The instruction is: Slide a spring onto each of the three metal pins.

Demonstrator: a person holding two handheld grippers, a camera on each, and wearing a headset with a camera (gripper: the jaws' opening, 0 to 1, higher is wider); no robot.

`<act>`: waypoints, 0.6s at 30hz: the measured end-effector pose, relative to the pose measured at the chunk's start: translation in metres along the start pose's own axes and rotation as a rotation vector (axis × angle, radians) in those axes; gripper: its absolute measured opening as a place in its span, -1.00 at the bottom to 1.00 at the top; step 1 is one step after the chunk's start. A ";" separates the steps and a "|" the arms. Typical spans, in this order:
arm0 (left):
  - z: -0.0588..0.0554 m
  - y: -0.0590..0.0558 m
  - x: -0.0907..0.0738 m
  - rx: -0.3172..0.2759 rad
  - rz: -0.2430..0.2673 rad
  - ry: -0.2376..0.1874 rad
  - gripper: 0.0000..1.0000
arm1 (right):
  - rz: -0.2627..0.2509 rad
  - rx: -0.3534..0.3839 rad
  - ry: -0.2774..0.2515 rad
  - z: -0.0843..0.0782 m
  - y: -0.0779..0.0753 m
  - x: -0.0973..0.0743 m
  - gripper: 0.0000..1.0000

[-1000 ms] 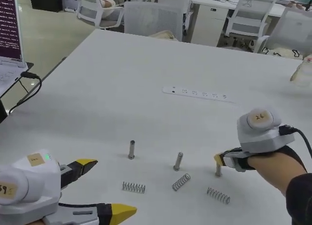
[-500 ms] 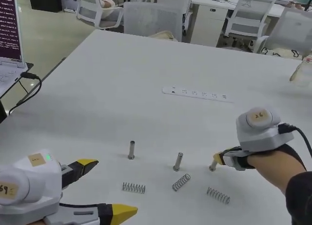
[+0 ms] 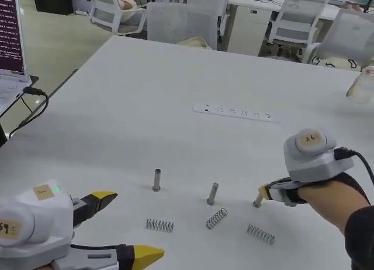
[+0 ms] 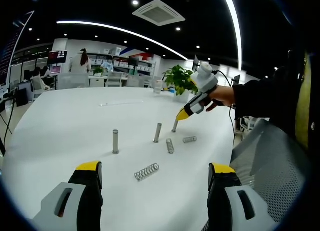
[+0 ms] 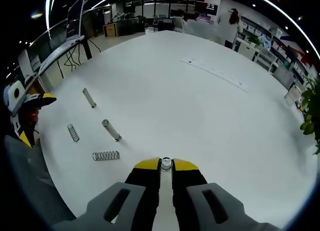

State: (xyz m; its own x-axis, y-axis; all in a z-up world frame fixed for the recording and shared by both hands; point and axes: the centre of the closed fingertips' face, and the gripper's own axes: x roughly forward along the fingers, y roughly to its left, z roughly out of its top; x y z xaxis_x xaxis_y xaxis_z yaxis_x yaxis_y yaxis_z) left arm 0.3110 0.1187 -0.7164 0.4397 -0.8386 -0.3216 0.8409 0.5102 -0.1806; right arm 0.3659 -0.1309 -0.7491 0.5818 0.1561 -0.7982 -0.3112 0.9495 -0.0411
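Observation:
Three short metal pins are on the white table. The left pin and the middle pin stand upright. My right gripper is shut on the third pin, which leans; its top shows between the yellow jaws. Three springs lie in front of the pins: left, middle, right. My left gripper hovers open at the near left, holding nothing. In the left gripper view the nearest spring lies between its open jaws.
A white power strip lies across the middle of the table. A laptop with a cable sits at the left edge. Office chairs stand behind the far edge. A pale object sits at the far right.
The right gripper closed on the right pin, and the pin went from upright to leaning left. The left gripper stayed put.

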 end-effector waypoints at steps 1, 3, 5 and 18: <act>0.000 0.000 0.000 0.001 -0.001 0.000 0.70 | 0.000 0.002 0.004 -0.001 0.000 -0.001 -0.90; 0.000 0.000 0.000 0.001 -0.001 0.000 0.69 | -0.001 0.006 0.008 -0.001 0.001 -0.001 -0.90; 0.001 0.000 0.000 0.001 -0.001 -0.001 0.70 | -0.002 0.009 0.014 -0.003 0.001 -0.002 -0.90; 0.000 -0.003 0.001 0.003 -0.008 0.004 0.70 | 0.014 -0.007 0.006 -0.001 0.005 -0.004 -0.88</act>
State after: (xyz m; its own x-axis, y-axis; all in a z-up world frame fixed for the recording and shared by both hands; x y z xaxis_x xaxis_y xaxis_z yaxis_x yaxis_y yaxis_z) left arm 0.3090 0.1169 -0.7163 0.4317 -0.8419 -0.3237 0.8452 0.5029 -0.1809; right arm 0.3612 -0.1271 -0.7473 0.5733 0.1675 -0.8021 -0.3241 0.9454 -0.0343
